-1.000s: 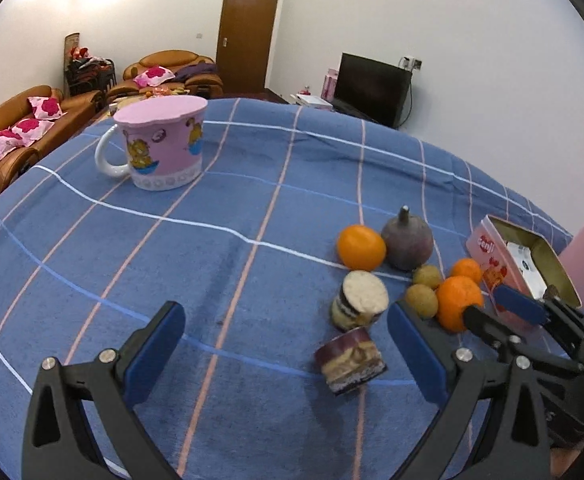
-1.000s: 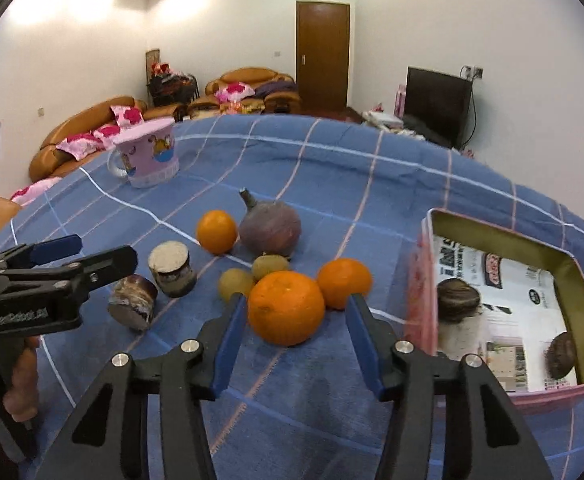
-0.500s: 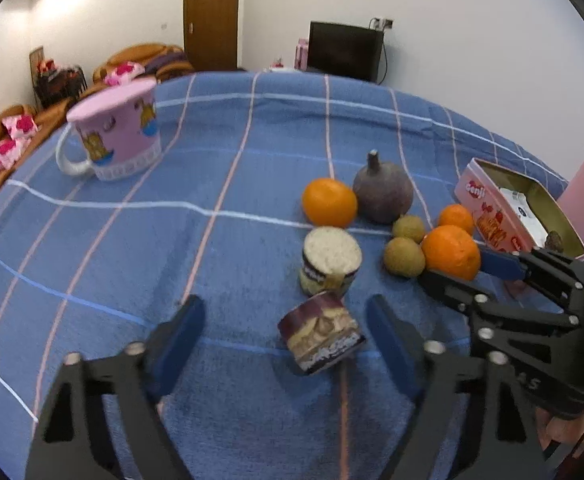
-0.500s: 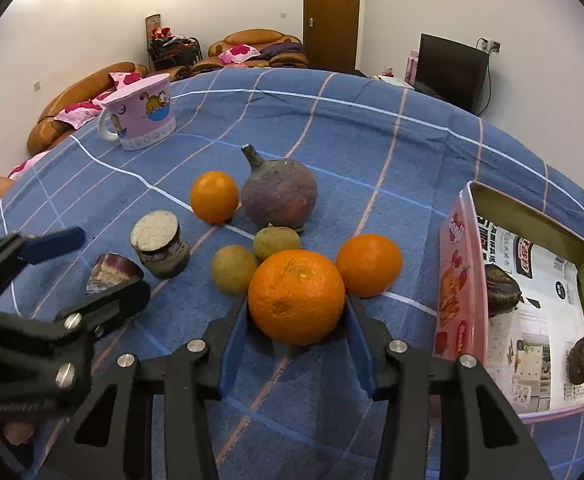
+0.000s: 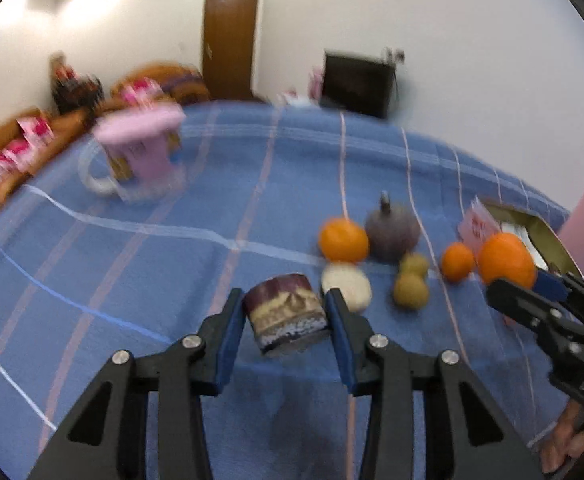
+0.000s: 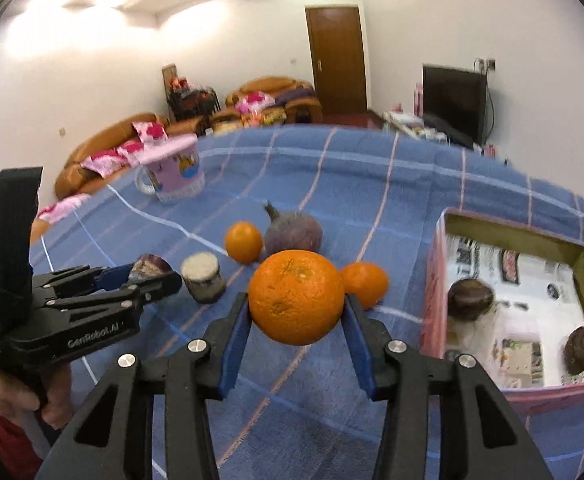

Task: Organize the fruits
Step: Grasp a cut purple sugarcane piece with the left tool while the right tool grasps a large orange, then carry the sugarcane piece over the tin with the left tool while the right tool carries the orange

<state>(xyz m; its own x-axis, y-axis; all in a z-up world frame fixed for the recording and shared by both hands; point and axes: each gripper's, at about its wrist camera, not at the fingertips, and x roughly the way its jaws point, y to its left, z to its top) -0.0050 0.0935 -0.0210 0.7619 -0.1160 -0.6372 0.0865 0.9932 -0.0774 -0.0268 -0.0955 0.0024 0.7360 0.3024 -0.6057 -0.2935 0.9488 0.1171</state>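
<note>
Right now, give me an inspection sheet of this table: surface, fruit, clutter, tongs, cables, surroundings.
Surface: blue checked tablecloth, no spills seen.
Job's things: large orange lifted off the cloth; two small oranges, purple fruit and two small green fruits loose on the cloth; open tin box holding two dark round items.
Clutter: pink mug, a white-topped cake roll.
Tongs: right tongs clamp the large orange; left tongs are closing around a layered cake slice, pads at its sides.
Cables: one by the television.
Surroundings: sofas, wooden door, white walls.
</note>
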